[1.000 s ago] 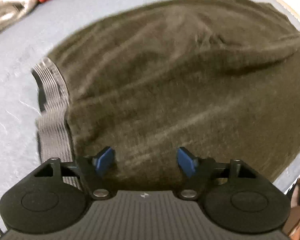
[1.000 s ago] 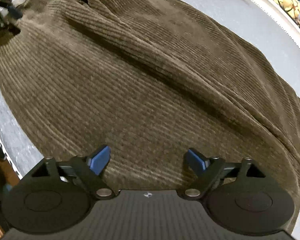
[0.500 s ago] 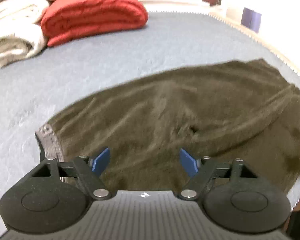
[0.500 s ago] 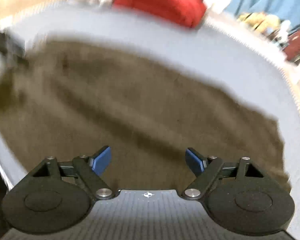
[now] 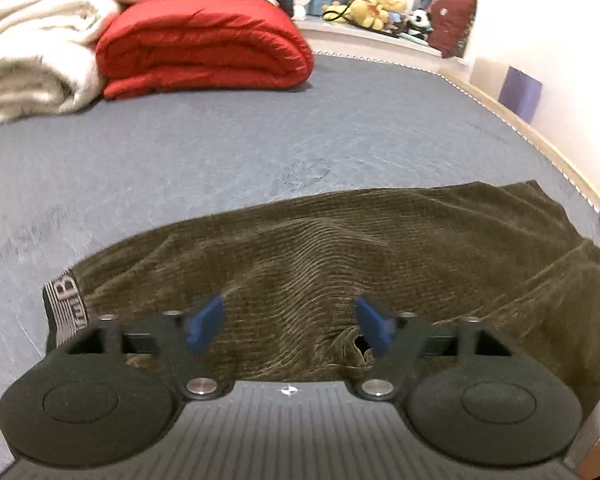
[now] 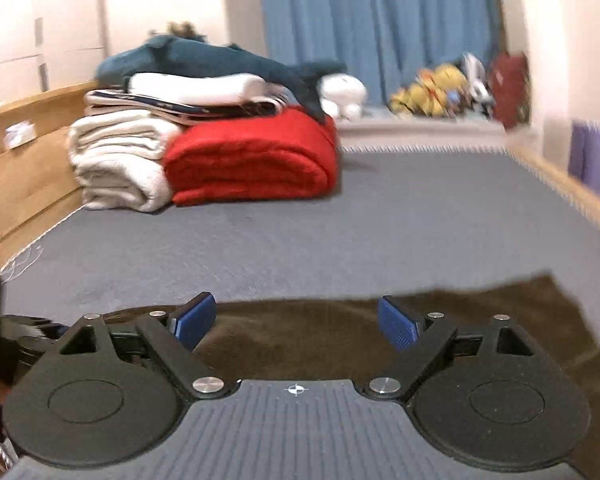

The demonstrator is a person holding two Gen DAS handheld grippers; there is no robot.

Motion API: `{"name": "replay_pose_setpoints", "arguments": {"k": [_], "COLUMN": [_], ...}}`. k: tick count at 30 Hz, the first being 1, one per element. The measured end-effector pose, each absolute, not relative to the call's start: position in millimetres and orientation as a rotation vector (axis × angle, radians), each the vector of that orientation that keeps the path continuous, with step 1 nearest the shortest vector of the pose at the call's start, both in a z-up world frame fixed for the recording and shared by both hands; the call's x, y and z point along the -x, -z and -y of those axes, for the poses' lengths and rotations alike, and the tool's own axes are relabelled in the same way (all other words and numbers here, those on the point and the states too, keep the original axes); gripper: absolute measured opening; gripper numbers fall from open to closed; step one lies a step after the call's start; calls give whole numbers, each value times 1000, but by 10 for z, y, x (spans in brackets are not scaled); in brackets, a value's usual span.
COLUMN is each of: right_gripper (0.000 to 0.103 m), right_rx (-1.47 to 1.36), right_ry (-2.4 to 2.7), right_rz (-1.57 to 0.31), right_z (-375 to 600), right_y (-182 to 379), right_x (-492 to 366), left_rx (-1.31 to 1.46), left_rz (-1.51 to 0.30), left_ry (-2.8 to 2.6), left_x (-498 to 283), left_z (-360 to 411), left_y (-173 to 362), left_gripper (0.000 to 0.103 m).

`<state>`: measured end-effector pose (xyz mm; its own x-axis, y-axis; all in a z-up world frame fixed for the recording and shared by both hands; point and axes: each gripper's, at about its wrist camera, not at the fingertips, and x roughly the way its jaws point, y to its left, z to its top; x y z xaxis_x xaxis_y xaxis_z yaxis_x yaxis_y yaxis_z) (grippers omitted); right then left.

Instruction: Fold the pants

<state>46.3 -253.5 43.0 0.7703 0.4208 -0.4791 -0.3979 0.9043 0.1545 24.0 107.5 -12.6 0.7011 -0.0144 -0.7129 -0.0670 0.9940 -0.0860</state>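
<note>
Your pants (image 5: 340, 264) lie flat on the bed (image 5: 260, 152), along its near edge, a long brown corduroy shape running from the waistband (image 5: 66, 308) at the left to the far end by the right edge.

Your left gripper (image 5: 290, 322) hangs above the pants, tilted down at them. Its fingers (image 5: 204, 322) are closing, yet nothing sits between them: the cloth lies below, untouched, with a small puckered hole (image 5: 358, 344) in the fabric just by the right finger. The waistband shows beyond the left finger, at the left end of the pants.

Your right gripper (image 6: 296, 320) points nearly level across the bed, and its fingers (image 6: 398, 326) are spreading apart, empty. The pants (image 6: 340, 340) lie under and just beyond them, blurred. At the left edge of that view a dark shape (image 6: 4, 332) may be your other gripper; I cannot tell.

On the waistband you can read a large letter B; the smaller lettering beneath is too small to make out.

At the far left corner a red blanket (image 5: 204, 44) lies folded beside a cream one (image 5: 32, 52).
</note>
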Motion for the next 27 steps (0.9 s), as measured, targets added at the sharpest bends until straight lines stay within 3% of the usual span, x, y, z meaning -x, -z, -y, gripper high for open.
{"name": "replay_pose_setpoints", "arguments": {"k": [2, 5, 8, 10, 16, 19, 21, 23, 27], "right_gripper": [85, 80, 52, 20, 24, 38, 41, 44, 48], "right_rx": [-47, -98, -106, -127, -173, -195, -209, -226, -243], "right_ry": [-376, -384, -358, -363, -382, -407, -422, -430, -440], "right_rz": [-648, -727, -719, -723, -784, -807, -813, -817, -823], "right_z": [2480, 2485, 2539, 2557, 2541, 2490, 2487, 2505, 2541], "right_y": [-104, 86, 110, 124, 141, 104, 65, 32, -4], "right_x": [-628, -787, -870, -907, -1018, -1052, -1054, -1054, -1064], "left_rx": [151, 202, 270, 314, 365, 277, 248, 246, 248], "left_rz": [-815, -810, -788, -777, -827, -834, -854, -867, -881], "left_ry": [-44, -103, -189, -246, -283, -297, -308, -319, -310], "left_x": [-297, -361, -421, -459, -738, -969, -1130, -1283, -1549], "left_z": [-1169, -1372, -1647, -1839, -2175, -2271, -2377, -2488, -2698], "left_y": [172, 168, 121, 86, 103, 162, 277, 390, 620], "left_gripper": [15, 5, 6, 6, 7, 9, 20, 42, 55]}}
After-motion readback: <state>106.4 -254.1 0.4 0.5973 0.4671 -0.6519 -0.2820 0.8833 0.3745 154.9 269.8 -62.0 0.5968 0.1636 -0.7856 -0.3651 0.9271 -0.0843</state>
